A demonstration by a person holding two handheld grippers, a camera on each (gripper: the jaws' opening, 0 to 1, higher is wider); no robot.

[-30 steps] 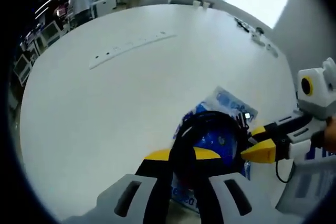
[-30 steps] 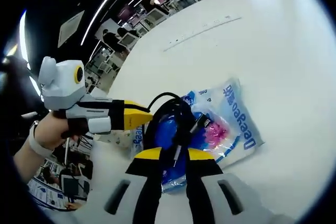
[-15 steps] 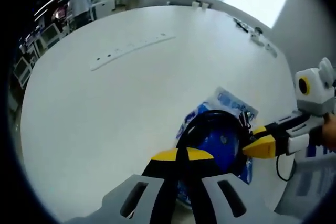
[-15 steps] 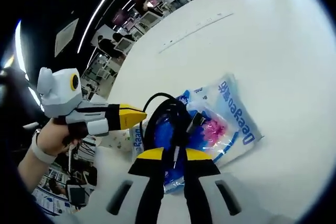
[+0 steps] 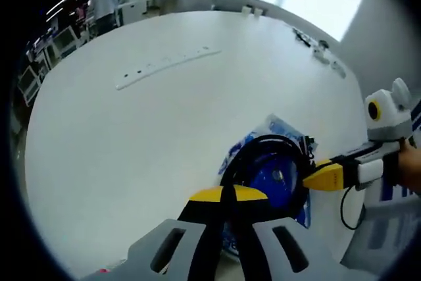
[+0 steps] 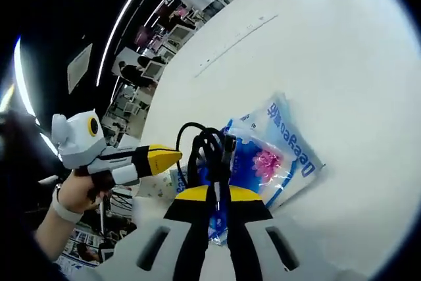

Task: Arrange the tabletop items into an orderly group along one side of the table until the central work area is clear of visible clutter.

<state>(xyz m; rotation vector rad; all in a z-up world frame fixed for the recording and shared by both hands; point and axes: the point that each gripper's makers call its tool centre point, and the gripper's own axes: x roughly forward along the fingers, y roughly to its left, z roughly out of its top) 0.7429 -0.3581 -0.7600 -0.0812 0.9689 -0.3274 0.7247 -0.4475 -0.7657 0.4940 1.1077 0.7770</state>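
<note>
Coiled cable held above the blue packet

The right gripper was clamped on the black cable, just above the blue packet on the white table. The left gripper had its jaws together beside the coil. Recommended: lift the whole coil clear of the packet before moving it aside.

Coiled cable on packet, packet on table, strip beyond

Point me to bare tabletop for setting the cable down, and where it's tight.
Free: the wide white table between the blue-and-white plastic bag and the long white strip, plus the stretch right of the bag in the right gripper view. Crowded: at the bag, where the black cable coil and both grippers meet.
</note>
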